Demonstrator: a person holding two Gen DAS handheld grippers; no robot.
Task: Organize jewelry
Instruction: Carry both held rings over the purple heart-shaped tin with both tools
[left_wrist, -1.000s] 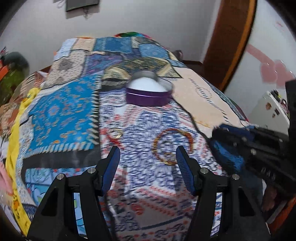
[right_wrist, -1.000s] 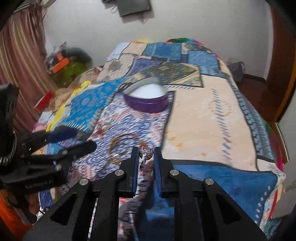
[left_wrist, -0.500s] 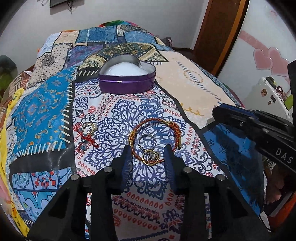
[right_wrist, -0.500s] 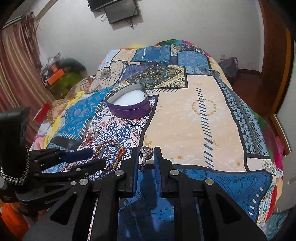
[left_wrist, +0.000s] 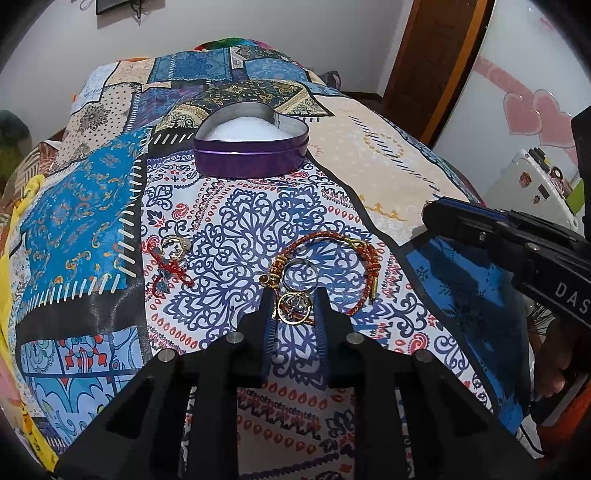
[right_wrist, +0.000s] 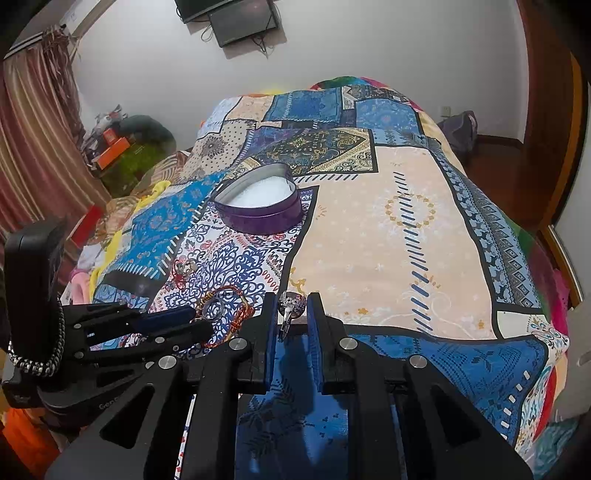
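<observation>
My left gripper (left_wrist: 293, 301) is closed around a gold ring pendant (left_wrist: 294, 309) lying on the patterned bedspread, inside a red and gold braided bracelet (left_wrist: 334, 258). A silver ring (left_wrist: 301, 275) lies just beyond it. A red string charm (left_wrist: 168, 264) lies to the left. A purple heart-shaped tin (left_wrist: 251, 142) with white padding stands farther back. My right gripper (right_wrist: 291, 306) is shut on a small silver jewel piece (right_wrist: 290, 308), held above the bed to the right of the left gripper (right_wrist: 173, 325).
The patchwork bedspread (right_wrist: 388, 240) covers the whole bed. A wooden door (left_wrist: 436, 59) and a white appliance (left_wrist: 532, 181) stand to the right. Curtains and clutter (right_wrist: 118, 147) are at the far left.
My left gripper has moved forward and down to the bracelet and narrowed its fingers from wide open to around the gold pendant. The right gripper rose and pulled back, still holding the silver piece.
</observation>
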